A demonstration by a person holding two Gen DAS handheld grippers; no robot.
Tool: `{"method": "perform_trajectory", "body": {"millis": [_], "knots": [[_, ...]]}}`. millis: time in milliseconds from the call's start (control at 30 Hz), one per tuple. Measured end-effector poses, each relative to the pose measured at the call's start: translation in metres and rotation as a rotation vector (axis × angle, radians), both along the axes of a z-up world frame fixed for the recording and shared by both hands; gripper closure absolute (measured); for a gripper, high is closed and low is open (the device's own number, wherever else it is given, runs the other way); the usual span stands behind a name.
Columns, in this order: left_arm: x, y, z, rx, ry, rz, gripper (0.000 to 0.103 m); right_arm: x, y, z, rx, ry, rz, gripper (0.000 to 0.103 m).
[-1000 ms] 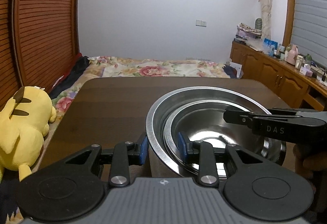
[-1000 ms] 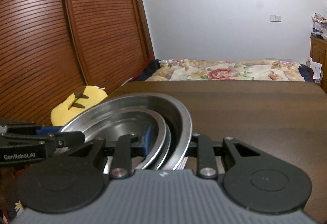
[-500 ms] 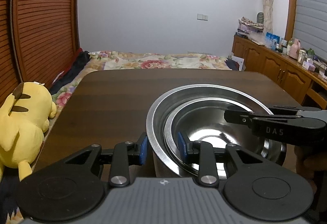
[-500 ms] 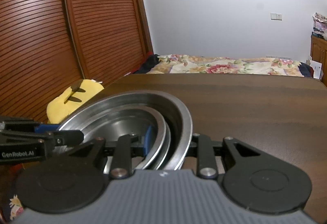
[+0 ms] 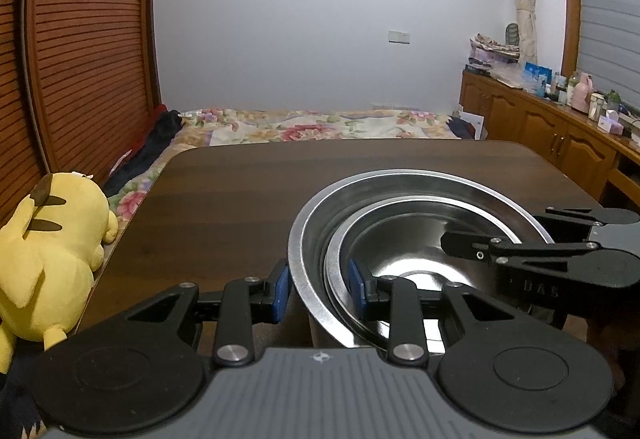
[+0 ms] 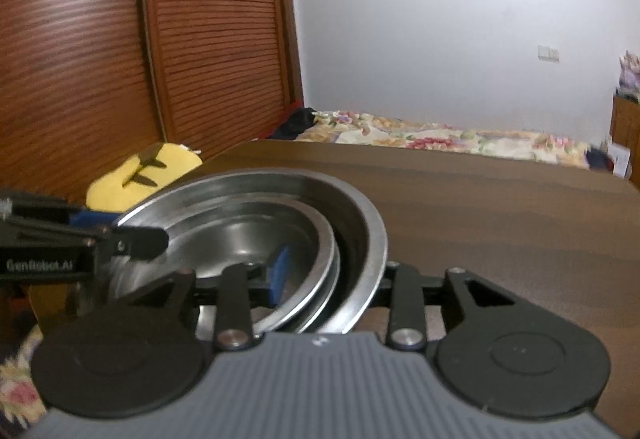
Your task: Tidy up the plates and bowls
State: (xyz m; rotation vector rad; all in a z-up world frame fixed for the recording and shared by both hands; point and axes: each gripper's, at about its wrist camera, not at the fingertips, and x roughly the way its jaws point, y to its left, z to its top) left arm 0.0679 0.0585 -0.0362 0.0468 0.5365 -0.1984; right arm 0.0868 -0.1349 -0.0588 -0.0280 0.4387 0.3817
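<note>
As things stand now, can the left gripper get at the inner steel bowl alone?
Probably not. The left gripper straddles both rims together: the outer bowl wall lies between its outside pad and the inner bowl.

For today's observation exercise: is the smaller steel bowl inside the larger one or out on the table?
Inside. The smaller steel bowl sits nested within the larger bowl, its rim lying wholly inside the larger rim in both wrist views.

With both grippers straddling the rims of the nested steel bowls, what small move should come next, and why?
Probably finish opening the right gripper and back it off the rim. Its jaws are opening with both rims between them, the small bowl already sits nested in the large bowl on the table, and the left gripper grips the opposite rims.
</note>
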Motion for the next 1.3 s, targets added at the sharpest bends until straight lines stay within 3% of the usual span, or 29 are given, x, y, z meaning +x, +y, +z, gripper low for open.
{"method": "perform_trajectory", "body": {"millis": [500, 600, 833, 1067, 1300], "knots": [[0.001, -0.002, -0.003, -0.004, 0.005, -0.001, 0.069, 0.006, 0.018, 0.011, -0.189, 0.012, 0.001, 0.053], [0.001, -0.003, -0.003, 0.02, -0.003, 0.016, 0.072, 0.012, 0.011, 0.014, -0.16, 0.057, -0.026, 0.037], [0.001, -0.002, 0.0, -0.008, 0.008, 0.016, 0.068, 0.014, -0.015, 0.024, -0.044, 0.061, -0.054, 0.037], [-0.005, -0.005, 0.007, -0.001, -0.015, 0.008, 0.042, 0.003, -0.016, 0.027, -0.034, 0.03, -0.038, 0.037], [-0.014, -0.007, 0.021, 0.005, -0.05, 0.002, 0.024, -0.016, -0.018, 0.037, -0.024, 0.005, -0.041, 0.027]]}}
